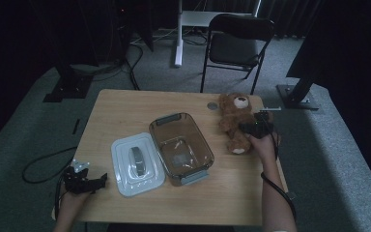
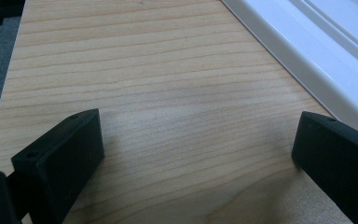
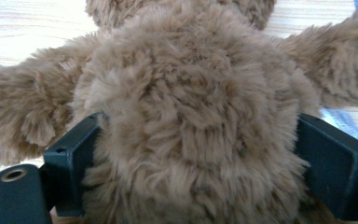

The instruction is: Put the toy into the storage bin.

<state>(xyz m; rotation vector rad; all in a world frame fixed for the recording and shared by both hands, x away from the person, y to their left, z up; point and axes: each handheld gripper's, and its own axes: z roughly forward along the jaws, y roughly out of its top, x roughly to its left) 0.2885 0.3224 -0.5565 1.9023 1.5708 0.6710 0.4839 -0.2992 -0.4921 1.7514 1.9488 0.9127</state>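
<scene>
Teddy bear [image 1: 234,121] lying at the surface's [image 1: 125,108] far right, right gripper [image 1: 254,128] jaws straddling its belly, wide but touching fur, left gripper [image 1: 89,182] jaws spread over bare wood beside the white lid [image 1: 137,164].

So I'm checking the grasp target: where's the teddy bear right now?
In the high view the teddy bear lies at the table's far right, right of the clear container, with the right gripper at its belly.
</scene>
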